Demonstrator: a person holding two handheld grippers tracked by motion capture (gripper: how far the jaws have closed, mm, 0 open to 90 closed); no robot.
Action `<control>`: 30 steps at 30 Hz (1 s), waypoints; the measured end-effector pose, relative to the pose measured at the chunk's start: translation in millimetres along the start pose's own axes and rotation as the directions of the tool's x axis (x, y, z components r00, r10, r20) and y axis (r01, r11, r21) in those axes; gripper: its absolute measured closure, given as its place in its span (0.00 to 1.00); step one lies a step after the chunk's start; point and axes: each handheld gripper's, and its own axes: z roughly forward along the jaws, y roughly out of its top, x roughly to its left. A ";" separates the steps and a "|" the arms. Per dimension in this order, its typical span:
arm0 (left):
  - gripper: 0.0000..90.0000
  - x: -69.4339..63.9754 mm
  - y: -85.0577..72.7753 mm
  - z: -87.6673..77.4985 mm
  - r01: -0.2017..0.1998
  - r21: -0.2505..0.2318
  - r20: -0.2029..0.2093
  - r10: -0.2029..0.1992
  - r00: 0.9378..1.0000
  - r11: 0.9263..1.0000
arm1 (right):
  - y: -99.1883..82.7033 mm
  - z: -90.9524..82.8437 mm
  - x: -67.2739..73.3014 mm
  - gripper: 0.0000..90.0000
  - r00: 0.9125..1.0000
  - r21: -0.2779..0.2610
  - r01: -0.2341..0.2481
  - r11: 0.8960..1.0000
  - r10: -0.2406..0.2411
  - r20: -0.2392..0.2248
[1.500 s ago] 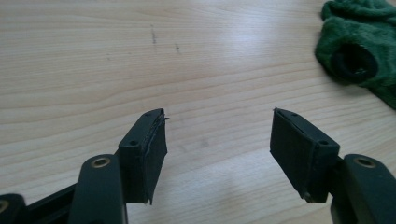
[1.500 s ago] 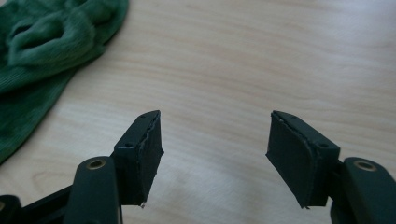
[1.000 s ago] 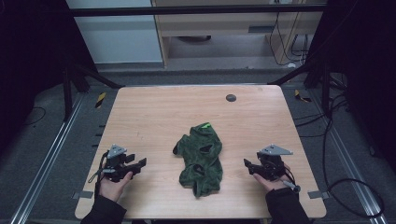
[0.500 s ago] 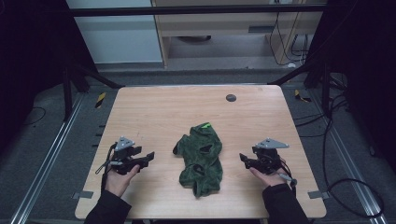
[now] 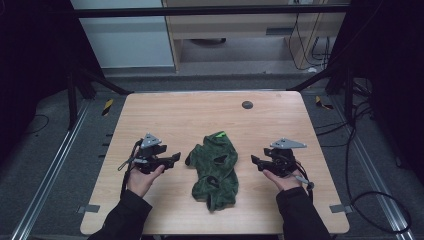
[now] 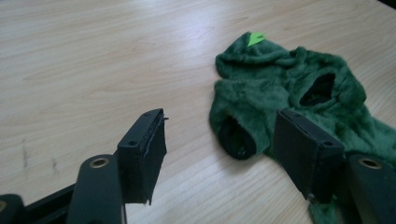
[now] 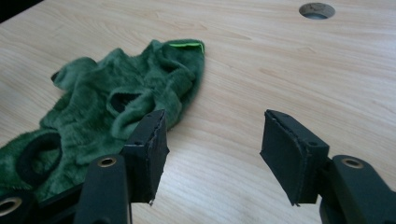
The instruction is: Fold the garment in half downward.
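- High view: a green fleece garment (image 5: 216, 167) lies crumpled at the middle of the worktop (image 5: 200, 115), its bright green tag (image 5: 220, 135) at its twelve-o'clock end. Both hands flank it, the left tool (image 5: 169, 161) at its nine o'clock and the right tool (image 5: 257, 162) at its three o'clock, each pointing inward. That symmetry reads as a set-up for taking the cloth from both sides at once.
- High view, against the earlier frames: both hands sat nearer the six-o'clock edge of the worktop a second ago and now stand farther up and closer to the garment. The cloth itself lies unchanged.
- Left gripper view: the left tool's jaws stand wide apart with nothing between them; they have just been opening. Past them, toward one o'clock, a sleeve opening (image 6: 237, 137) of the garment faces the tool, probably the part it is lined up for.
- Right gripper view: the right tool's jaws are likewise spread and empty, over bare wood. The garment lies at ten o'clock, partly behind the near jaw, untouched. A round hole (image 7: 316, 10) in the worktop sits well apart at one o'clock.
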 end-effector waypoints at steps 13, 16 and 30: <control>0.41 -5.6 20.2 22.2 -0.031 0.003 0.024 0.030 0.999 1.000 | 20.8 18.4 7.6 0.49 0.999 0.008 0.014 1.000 -0.014 -0.032; 0.43 -5.5 23.0 26.9 -0.031 0.002 0.031 0.031 0.999 1.000 | 25.2 22.7 9.0 0.51 0.999 0.002 0.021 1.000 -0.021 -0.036; 0.48 -5.0 30.8 49.9 -0.045 0.029 0.053 0.043 0.998 0.999 | 36.8 46.9 10.5 0.54 0.999 0.029 0.037 0.999 -0.036 -0.021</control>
